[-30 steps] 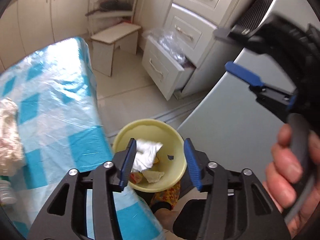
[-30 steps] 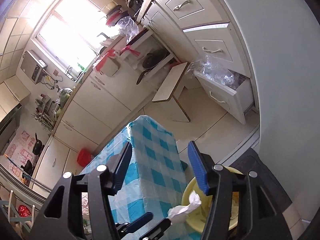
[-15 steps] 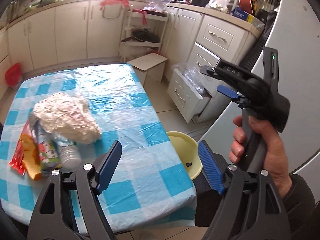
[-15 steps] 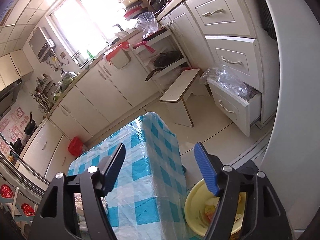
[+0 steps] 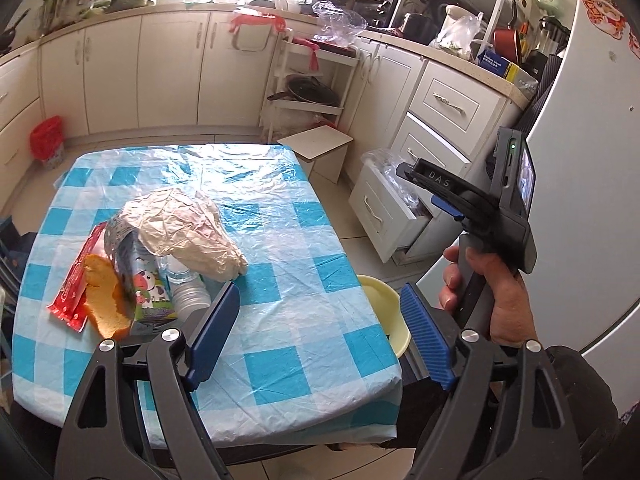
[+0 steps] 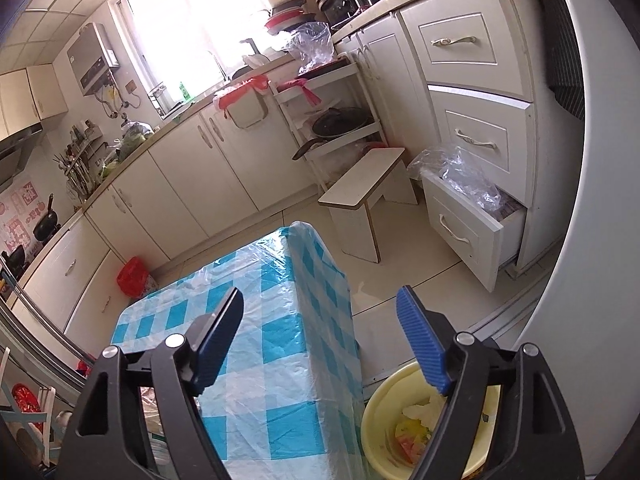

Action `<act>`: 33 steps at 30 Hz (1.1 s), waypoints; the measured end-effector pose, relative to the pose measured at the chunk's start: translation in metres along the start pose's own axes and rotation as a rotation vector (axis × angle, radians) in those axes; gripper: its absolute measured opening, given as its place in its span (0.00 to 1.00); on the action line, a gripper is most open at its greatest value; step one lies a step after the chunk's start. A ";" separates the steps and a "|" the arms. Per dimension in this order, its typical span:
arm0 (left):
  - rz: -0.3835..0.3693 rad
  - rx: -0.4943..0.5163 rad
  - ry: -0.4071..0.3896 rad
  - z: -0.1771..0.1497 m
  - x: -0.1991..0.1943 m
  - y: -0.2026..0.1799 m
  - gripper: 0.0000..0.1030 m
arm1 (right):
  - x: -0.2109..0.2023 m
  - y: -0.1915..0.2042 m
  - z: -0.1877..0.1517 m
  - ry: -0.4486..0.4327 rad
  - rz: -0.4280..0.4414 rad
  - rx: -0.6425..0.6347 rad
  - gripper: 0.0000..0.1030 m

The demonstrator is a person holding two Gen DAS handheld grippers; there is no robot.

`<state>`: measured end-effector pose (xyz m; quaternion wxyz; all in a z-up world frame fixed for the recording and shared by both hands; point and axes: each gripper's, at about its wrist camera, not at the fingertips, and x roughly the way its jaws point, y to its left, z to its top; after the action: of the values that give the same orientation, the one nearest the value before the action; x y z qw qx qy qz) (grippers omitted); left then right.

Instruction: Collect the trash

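My left gripper [image 5: 316, 336] hung over the near edge of the checked table [image 5: 280, 240], its jaws apart and opening with nothing between them. The trash still to be collected lay as one heap at about ten o'clock from that claw: a crumpled paper bag [image 5: 188, 232] on top, a cartoon-printed carton [image 5: 148, 288] and a clear plastic bottle [image 5: 186, 294] under it, then an orange wedge of bread or sponge [image 5: 106, 300] and a red wrapper [image 5: 76, 280] at the far left. The bag's long axis ran roughly from ten to four o'clock, its lower tip pointing back toward my left claw. The yellow bin [image 6: 384, 412], already holding scraps, stood on the floor just beside the table at my four o'clock. My right gripper [image 6: 320, 336] was empty too, jaws opening, held off the table's right side above the bin. I judged the left hand the nearer one for the heap, with the bottle and the bag's tip closest.
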<state>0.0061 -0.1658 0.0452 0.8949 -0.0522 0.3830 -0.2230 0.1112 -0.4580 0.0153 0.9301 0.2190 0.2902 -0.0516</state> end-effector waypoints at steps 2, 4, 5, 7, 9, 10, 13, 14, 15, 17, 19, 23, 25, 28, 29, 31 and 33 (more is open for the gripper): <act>0.001 -0.002 -0.003 0.000 -0.002 0.001 0.76 | 0.001 0.001 -0.001 0.004 -0.007 -0.002 0.74; 0.004 -0.004 -0.006 0.000 -0.005 0.001 0.76 | 0.003 0.001 -0.001 0.008 -0.013 -0.004 0.74; 0.005 -0.005 -0.008 0.000 -0.006 0.002 0.76 | 0.003 0.001 -0.002 0.009 -0.015 -0.005 0.74; 0.005 -0.006 -0.010 0.000 -0.007 0.003 0.76 | 0.004 0.002 -0.002 0.011 -0.018 -0.009 0.74; 0.007 -0.007 -0.010 0.001 -0.009 0.003 0.76 | 0.005 0.003 -0.003 0.014 -0.019 -0.013 0.74; 0.008 -0.008 -0.010 0.000 -0.009 0.003 0.76 | 0.005 0.003 -0.003 0.014 -0.020 -0.015 0.74; 0.009 -0.010 -0.008 0.000 -0.010 0.004 0.76 | 0.007 0.004 -0.003 0.017 -0.023 -0.019 0.74; 0.009 -0.012 -0.008 0.000 -0.010 0.004 0.76 | 0.007 0.004 -0.004 0.019 -0.025 -0.019 0.74; 0.010 -0.012 -0.008 0.000 -0.011 0.004 0.76 | 0.008 0.004 -0.005 0.021 -0.026 -0.020 0.74; 0.010 -0.013 -0.010 0.000 -0.012 0.005 0.76 | 0.009 0.004 -0.005 0.024 -0.028 -0.022 0.74; 0.010 -0.013 -0.010 0.000 -0.012 0.005 0.76 | 0.009 0.004 -0.005 0.024 -0.028 -0.026 0.74; 0.010 -0.013 -0.010 0.000 -0.012 0.005 0.76 | 0.010 0.005 -0.006 0.026 -0.029 -0.032 0.74; 0.011 -0.014 -0.009 0.000 -0.012 0.005 0.76 | 0.010 0.006 -0.006 0.027 -0.030 -0.035 0.74; 0.013 -0.017 -0.012 0.000 -0.015 0.007 0.76 | 0.010 0.007 -0.006 0.026 -0.029 -0.039 0.74; 0.013 -0.018 -0.012 0.001 -0.015 0.008 0.76 | 0.010 0.007 -0.006 0.026 -0.029 -0.040 0.74; 0.015 -0.020 -0.014 0.001 -0.016 0.009 0.76 | 0.011 0.007 -0.006 0.027 -0.028 -0.043 0.74; 0.016 -0.021 -0.014 0.001 -0.017 0.009 0.76 | 0.011 0.008 -0.006 0.027 -0.029 -0.046 0.74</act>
<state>-0.0002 -0.1503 0.0544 0.8986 -0.0602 0.3797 -0.2115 0.1186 -0.4482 0.0075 0.9301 0.1941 0.3069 -0.0552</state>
